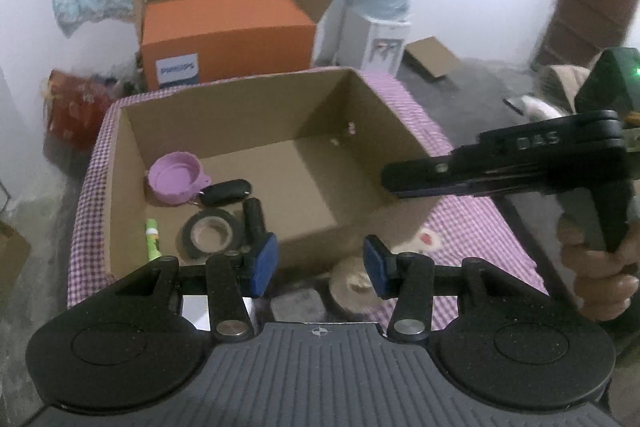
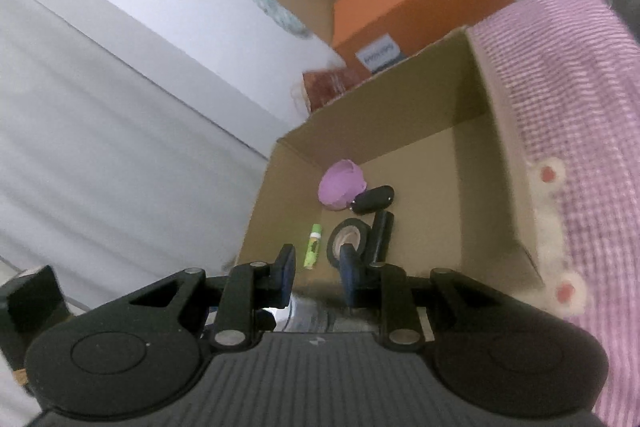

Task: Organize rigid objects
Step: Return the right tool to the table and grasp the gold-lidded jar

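While the left gripper [image 1: 322, 263] hangs with jaws apart and empty, the cardboard box [image 1: 360, 99] at twelve o'clock holds a purple lid [image 1: 176, 183], tape roll [image 1: 210, 233] and green tube [image 1: 152, 239]. Seen from the right wrist, the right gripper [image 2: 318, 281] gapes empty; the same box [image 2: 460, 79] lies at twelve o'clock.

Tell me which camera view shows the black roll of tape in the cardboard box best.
The left wrist view: the black roll of tape lies sharp and nearly whole on the floor of the open cardboard box, only its near edge hidden. In the right wrist view the roll is smaller, blurred and partly covered by a blue finger pad.
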